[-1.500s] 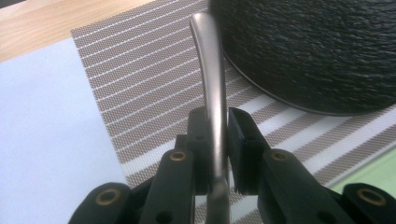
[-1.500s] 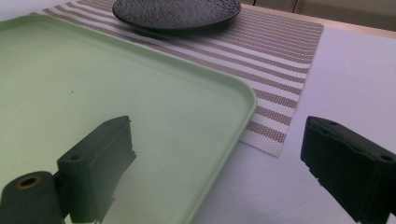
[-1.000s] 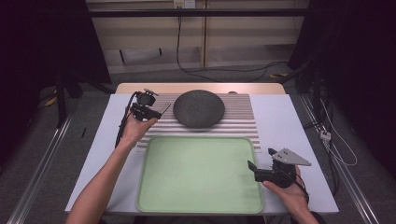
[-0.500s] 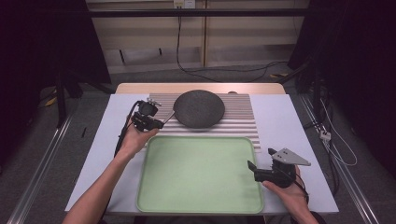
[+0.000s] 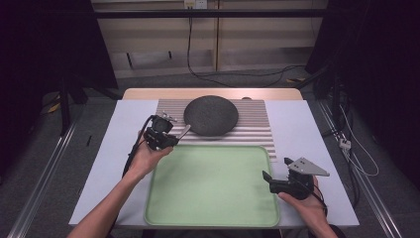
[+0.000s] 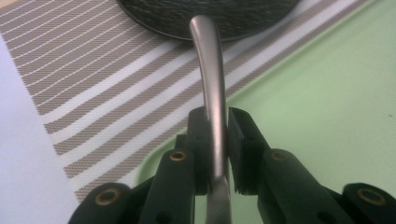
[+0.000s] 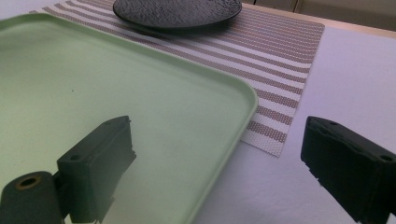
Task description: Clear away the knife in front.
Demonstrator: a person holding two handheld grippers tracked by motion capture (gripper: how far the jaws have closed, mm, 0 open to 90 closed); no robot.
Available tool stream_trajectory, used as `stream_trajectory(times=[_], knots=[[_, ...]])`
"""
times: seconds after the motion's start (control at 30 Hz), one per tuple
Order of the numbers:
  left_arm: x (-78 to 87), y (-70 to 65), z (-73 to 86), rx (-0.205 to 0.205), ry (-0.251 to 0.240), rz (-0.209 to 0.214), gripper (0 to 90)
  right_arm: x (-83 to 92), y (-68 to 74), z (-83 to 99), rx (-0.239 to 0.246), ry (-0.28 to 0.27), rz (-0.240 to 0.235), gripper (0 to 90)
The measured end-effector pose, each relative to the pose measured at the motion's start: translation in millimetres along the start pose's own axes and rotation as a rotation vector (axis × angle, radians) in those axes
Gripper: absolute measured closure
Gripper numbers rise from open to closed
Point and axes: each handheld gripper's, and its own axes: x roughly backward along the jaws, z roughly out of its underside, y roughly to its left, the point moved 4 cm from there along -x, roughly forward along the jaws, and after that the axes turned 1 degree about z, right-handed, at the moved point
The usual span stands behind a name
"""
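My left gripper (image 5: 171,137) is shut on a slim metal utensil (image 5: 182,132) at the far left corner of the green tray (image 5: 213,198). In the left gripper view the jaws (image 6: 215,116) pinch the utensil's handle (image 6: 208,60), whose rounded end points at the dark round plate (image 6: 210,14). The utensil's other end is hidden below the jaws. That plate (image 5: 211,115) sits on the striped mat (image 5: 257,126). My right gripper (image 5: 268,177) stands open over the tray's right edge with nothing between its jaws (image 7: 219,135).
The tray (image 7: 70,84) is bare and lies in front of the mat (image 7: 280,51). White tabletop (image 5: 307,134) runs along both sides. A cable trails from the left gripper along the forearm.
My left gripper has moved toward the person and slightly right, from the mat's left part to the tray's far left corner, with the utensil in it. The right gripper has stayed put.
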Motion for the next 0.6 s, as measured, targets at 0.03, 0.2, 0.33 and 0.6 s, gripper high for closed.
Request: stream_trajectory(times=[0.03,0.2,0.33,0.6], knots=[[0.2,-2.3,0.7,-0.004,0.002,0.002,79.9,0.0,0.0,0.0,0.0,0.0,0.0,9.5],[1.8,-10.6,5.9,-0.021,0.027,0.0,79.9,0.1,0.0,0.1,0.0,0.001,0.001,9.5],[6.1,-13.2,9.3,-0.021,0.028,-0.001,79.9,-0.2,0.1,0.1,0.001,0.001,-0.001,9.5],[0.3,-22.6,22.2,-0.03,0.05,0.025,79.9,-0.8,0.5,0.0,-0.001,0.003,0.0,9.1]])
